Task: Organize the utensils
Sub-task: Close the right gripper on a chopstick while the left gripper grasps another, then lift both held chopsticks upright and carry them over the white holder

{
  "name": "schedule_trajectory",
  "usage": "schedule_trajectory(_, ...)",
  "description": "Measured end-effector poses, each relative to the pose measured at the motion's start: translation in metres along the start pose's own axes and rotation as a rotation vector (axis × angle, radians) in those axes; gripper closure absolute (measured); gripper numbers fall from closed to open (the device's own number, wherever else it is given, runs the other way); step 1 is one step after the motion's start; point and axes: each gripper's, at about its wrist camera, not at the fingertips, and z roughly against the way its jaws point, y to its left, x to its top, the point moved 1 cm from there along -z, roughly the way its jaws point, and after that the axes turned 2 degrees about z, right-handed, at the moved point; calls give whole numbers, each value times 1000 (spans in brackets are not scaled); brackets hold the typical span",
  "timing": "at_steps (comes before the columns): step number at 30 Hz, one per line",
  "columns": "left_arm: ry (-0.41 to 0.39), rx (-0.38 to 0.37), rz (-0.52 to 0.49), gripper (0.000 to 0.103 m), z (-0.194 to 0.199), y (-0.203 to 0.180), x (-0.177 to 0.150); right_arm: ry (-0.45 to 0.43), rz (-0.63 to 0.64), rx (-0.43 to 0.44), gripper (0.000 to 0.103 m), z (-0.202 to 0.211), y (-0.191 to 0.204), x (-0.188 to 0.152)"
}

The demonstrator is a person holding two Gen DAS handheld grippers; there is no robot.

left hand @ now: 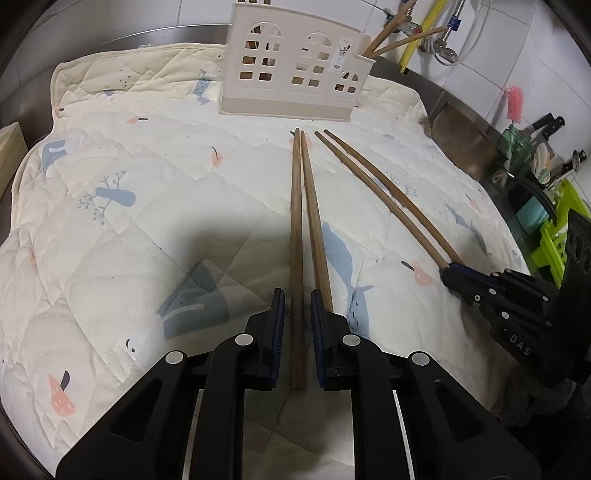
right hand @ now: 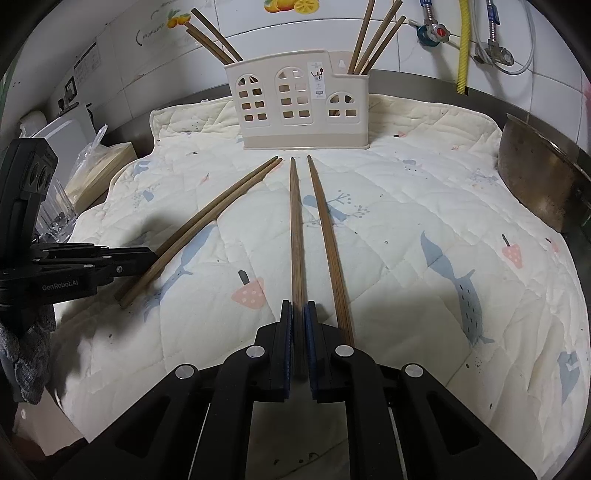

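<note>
A home kitchen: white tiled wall (right hand: 406, 51) with water valves (right hand: 436, 33) at upper right, steel bench (left hand: 406, 77), knives (left hand: 550, 123) and dish rack (left hand: 554, 229) at right edge.

Left tongs (left hand: 297, 306) astride one chopstick (left hand: 297, 258), cream holder (left hand: 295, 62) beyond, quilted cloth (left hand: 147, 221) beneath

Each matte black plastic tool (left hand: 297, 306) (right hand: 298, 317) has two angular arms with round silver rivets and ribbed blue pads. At mid-left of the right wrist view, the other tool's (right hand: 147, 254) body reads "GenRobot.AI" in white; a grey knitted sleeve (right hand: 29, 354) sits below it.
</note>
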Motion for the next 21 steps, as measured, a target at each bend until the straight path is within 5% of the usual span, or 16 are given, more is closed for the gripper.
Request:
schedule_trajectory(13,-61,31,-16,98,22,-1,8,-18,-6,-19,96,4,4,0)
schedule_trajectory(21,-152,36,-49,98,57,-3,29,-121,22,-32,96,38,12,23)
